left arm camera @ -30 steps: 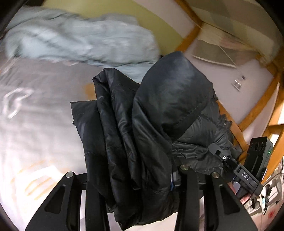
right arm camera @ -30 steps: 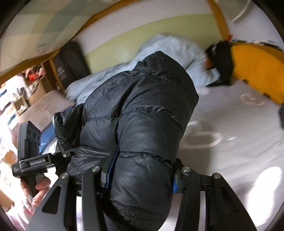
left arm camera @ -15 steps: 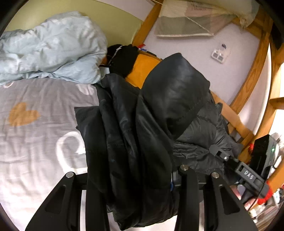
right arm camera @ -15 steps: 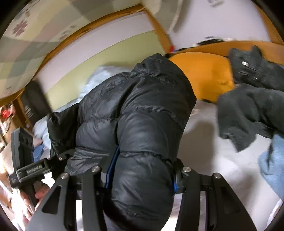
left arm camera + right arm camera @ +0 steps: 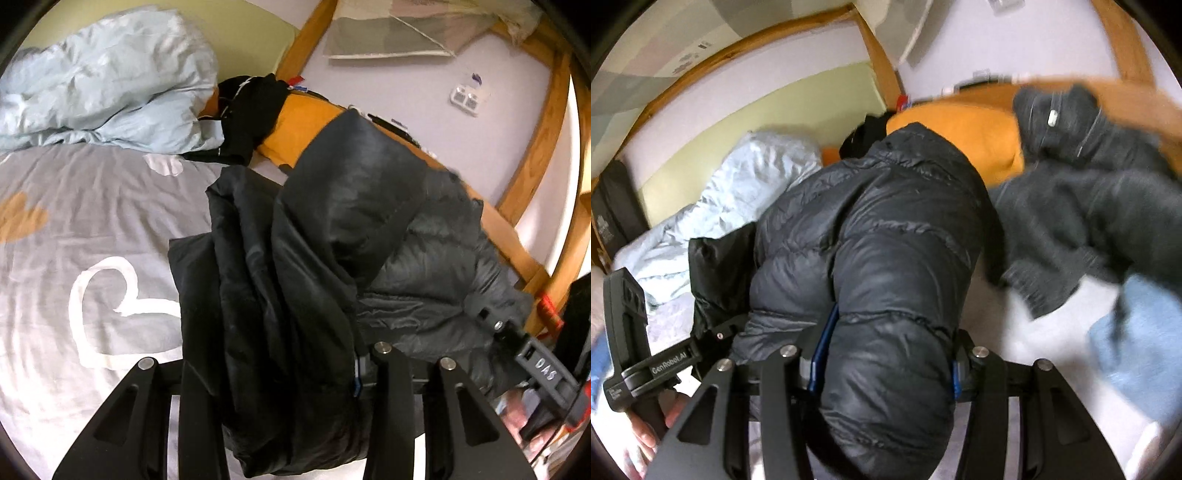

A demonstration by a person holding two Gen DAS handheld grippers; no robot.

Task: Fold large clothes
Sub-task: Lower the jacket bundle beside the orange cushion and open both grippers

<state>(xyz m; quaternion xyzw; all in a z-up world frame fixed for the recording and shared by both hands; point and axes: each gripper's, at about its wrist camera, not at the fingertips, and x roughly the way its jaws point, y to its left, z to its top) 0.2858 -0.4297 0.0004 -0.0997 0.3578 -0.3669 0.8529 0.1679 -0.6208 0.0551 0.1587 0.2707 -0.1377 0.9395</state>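
Note:
A black puffer jacket [image 5: 295, 266] hangs bunched between both grippers above the bed. My left gripper [image 5: 280, 373] is shut on its folded edge; the fabric fills the gap between the fingers. My right gripper [image 5: 886, 365] is shut on a thick quilted part of the same jacket [image 5: 879, 236]. The right gripper's body shows at the lower right of the left wrist view [image 5: 532, 362], and the left gripper's body shows at the lower left of the right wrist view [image 5: 657, 365]. The fingertips are hidden by the jacket.
The bed has a grey sheet with heart prints [image 5: 74, 258]. A light blue duvet [image 5: 103, 81] lies at its head. An orange garment [image 5: 306, 118], a dark grey garment [image 5: 1089, 192] and a blue cloth [image 5: 1137, 339] lie by the wooden bed frame [image 5: 532, 155].
Both grippers have swung to the right with the jacket held between them. The orange and grey garments by the wall have come into view. The grip is unchanged.

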